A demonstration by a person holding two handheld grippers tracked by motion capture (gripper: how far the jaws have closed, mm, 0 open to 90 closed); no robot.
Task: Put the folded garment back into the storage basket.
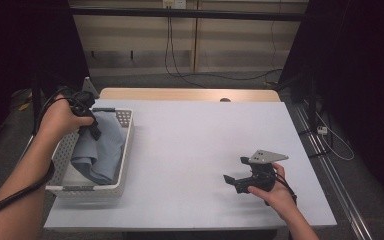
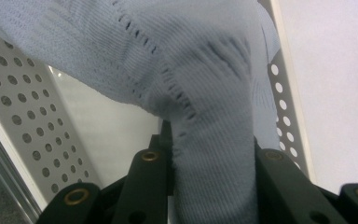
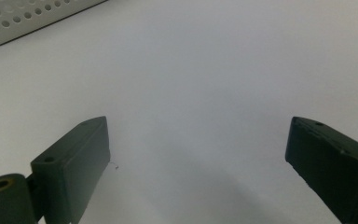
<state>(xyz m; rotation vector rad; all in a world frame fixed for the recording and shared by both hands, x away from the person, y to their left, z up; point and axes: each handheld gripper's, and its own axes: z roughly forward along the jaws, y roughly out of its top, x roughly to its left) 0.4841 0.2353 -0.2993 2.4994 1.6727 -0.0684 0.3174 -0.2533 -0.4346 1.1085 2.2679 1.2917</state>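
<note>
A light blue knitted cloth (image 1: 100,147) hangs into a white perforated basket (image 1: 125,167) at the table's left. My left gripper (image 1: 94,131) points down over the basket and is shut on the cloth. In the left gripper view the blue cloth (image 2: 205,93) is pinched between the two black jaws, with the basket's wall (image 2: 23,107) behind it. My right gripper (image 1: 236,180) rests low over the table at the front right, jaws wide apart. In the right gripper view its fingers (image 3: 74,158) stand over bare white tabletop with nothing between them.
The white table (image 1: 200,140) stretches between the basket and the right hand. A corner of the basket (image 3: 23,16) shows at the top left of the right gripper view. Cables lie on the floor behind the table.
</note>
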